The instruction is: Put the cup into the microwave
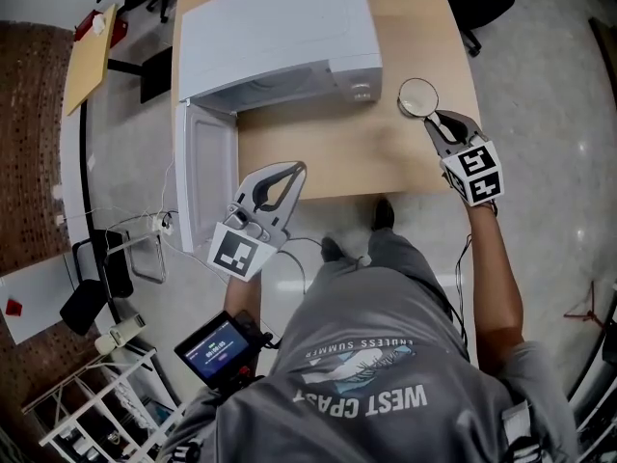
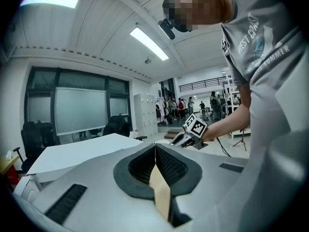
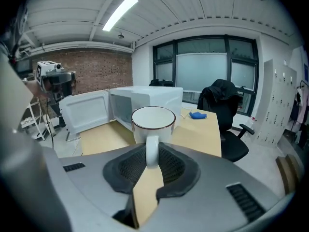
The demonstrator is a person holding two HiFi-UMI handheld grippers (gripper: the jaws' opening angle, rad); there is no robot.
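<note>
Right gripper view: you're pinching the cup (image 3: 153, 122) by its handle in the right gripper (image 3: 151, 154), near the right edge of the desk (image 1: 328, 152); left gripper (image 2: 155, 151) is sitting closed, empty.

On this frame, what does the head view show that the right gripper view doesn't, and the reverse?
Head view only: the person's grey shirt and a small lit screen.
Right gripper view only: the handle clamped between the jaws, windows, a ceiling light.
Both: the cup, the open microwave, the table, the right gripper.
</note>
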